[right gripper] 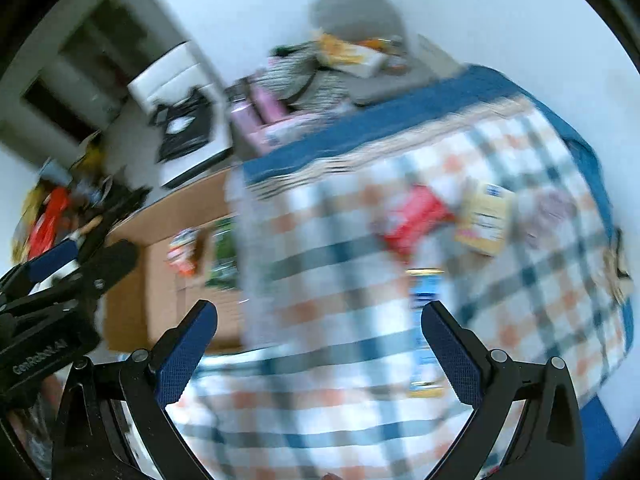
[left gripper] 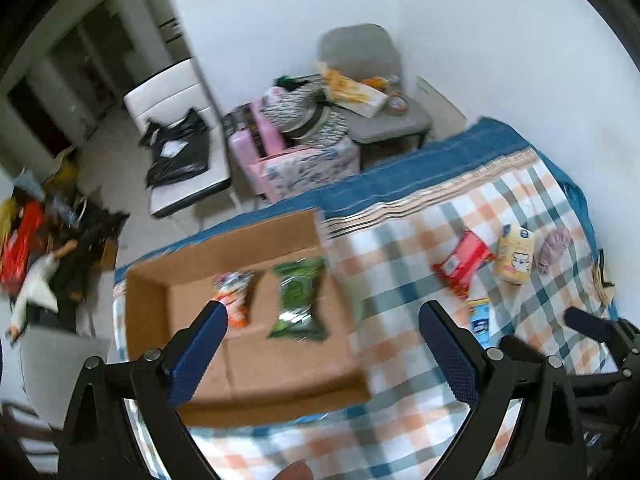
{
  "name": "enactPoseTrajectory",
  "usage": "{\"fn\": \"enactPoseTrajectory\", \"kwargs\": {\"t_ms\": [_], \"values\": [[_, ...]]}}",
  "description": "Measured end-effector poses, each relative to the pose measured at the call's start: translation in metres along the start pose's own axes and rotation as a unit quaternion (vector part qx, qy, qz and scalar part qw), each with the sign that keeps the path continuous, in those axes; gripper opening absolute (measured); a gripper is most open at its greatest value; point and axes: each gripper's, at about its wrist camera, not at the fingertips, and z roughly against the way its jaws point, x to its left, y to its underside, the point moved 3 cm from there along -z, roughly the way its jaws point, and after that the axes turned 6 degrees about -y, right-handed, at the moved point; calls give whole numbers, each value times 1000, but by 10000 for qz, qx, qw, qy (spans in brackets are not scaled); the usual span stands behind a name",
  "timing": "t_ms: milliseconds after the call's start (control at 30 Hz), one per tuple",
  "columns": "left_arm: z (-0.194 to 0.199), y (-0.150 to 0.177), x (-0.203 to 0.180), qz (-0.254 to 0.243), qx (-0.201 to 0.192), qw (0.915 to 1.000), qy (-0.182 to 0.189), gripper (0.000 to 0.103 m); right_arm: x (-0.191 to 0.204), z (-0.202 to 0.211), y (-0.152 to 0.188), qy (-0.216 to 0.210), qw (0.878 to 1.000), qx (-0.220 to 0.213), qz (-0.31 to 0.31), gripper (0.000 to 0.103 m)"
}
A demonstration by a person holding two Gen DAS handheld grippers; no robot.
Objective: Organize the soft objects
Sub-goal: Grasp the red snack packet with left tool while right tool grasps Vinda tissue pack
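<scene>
Two packets, green and orange, already in cardboard box at table's left edge. Red pack, yellow pack, blue pack remain on table toward right edge. Left claw and right claw both spread, empty.

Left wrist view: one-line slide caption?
Open left gripper above cardboard box holding green packet and orange packet on checked tablecloth.

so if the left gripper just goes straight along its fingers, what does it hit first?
Probably the cardboard box: the open left gripper points at its floor, near the green packet. Depth is unclear through the fisheye.
</scene>
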Motion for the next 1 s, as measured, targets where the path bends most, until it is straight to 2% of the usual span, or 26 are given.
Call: {"fn": "enactPoseTrajectory", "kwargs": {"t_ms": [100,233,400,567,767,1000], "values": [[-24,-28,-47,-385,89,9992,-8,98,-59,-5,-20,257,9986,20,-456,103],[-73,-57,-113,-970,387,9945,14,98,-121,-25,-45,625,9952,89,-746,103],[-144,-65,-174,-1491,951,9842,74,98,-184,-66,-71,753,9906,357,-1082,103],[-199,-56,-216,-1916,1482,9699,234,98,-213,-107,-79,769,9885,655,-1128,103],[-242,-46,-247,-2300,1811,9557,312,96,-235,-146,-84,761,9843,986,-1249,102],[-250,-55,-261,-2480,1763,9516,441,98,-246,-172,-93,532,9808,1159,-1472,101]]}}
